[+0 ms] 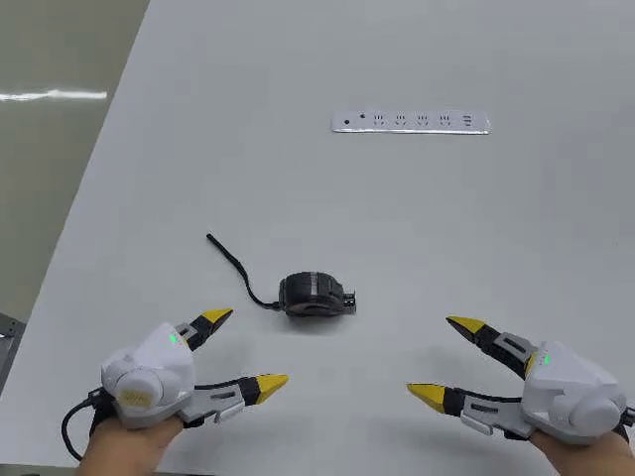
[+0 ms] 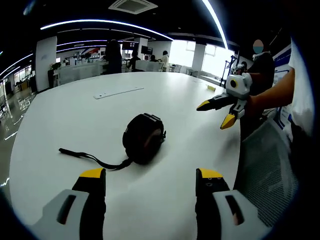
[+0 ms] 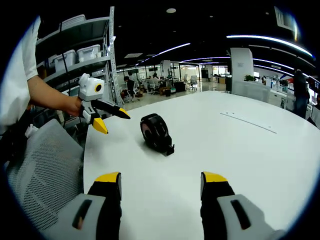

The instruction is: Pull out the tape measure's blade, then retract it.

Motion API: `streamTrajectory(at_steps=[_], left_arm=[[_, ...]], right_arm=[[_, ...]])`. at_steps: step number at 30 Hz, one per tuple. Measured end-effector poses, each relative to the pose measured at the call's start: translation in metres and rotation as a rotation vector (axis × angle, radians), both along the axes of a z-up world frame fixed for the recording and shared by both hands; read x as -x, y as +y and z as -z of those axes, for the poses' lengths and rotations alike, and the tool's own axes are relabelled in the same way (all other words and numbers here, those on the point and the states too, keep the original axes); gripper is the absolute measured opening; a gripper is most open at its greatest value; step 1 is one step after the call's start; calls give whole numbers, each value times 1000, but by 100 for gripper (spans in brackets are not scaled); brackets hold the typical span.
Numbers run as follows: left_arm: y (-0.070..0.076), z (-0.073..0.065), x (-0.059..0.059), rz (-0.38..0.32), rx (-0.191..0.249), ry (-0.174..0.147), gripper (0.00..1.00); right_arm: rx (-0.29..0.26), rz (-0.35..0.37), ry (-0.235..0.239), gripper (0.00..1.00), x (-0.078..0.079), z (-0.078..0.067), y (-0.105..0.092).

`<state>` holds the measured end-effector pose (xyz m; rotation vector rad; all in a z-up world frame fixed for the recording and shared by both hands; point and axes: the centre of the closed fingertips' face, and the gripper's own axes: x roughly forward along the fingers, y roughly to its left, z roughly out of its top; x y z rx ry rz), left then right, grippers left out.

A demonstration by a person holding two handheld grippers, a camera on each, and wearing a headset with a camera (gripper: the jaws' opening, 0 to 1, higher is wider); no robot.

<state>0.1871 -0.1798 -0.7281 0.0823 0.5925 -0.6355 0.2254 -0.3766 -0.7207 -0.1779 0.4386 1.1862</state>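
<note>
A black tape measure (image 1: 315,295) lies on the white table (image 1: 397,218), its blade tucked in and a black wrist strap (image 1: 233,264) trailing away to the left. It also sits ahead of the jaws in the left gripper view, tape measure (image 2: 143,138), and in the right gripper view, tape measure (image 3: 156,132). My left gripper (image 1: 250,348) rests near the table's front edge, left of the tape measure, open and empty. My right gripper (image 1: 446,359) is at the front right, open too, holding nothing. Both are apart from the tape measure.
A white power strip (image 1: 411,122) lies flat at the far side of the table. A mesh chair (image 3: 40,165) stands by the table's near edge. Shelving (image 3: 80,55) and office desks stand well behind.
</note>
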Motion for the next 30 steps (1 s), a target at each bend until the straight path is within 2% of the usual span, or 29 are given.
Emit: streamTrajectory(at_steps=[14,18,23,25,27,30], left_arm=[[-4,2,-18,37,-10,10,71],[-9,4,-23,72,-29,11,70],[-12,2,-31,95,-25,2,70],[-14,1,-34,104,-11,4,70],[-16,2,-36,121,-25,-5,70],[-19,6,-39,152,-33,5,70]], right_arm=[[14,-42,-3,65,-16,7,10],[18,-57,-1,65,-20,10,14],[13,-74,1,64,-24,10,19],[12,-84,1,64,-25,11,20],[11,-91,1,63,-26,12,22],[9,-106,5,63,-28,13,24]])
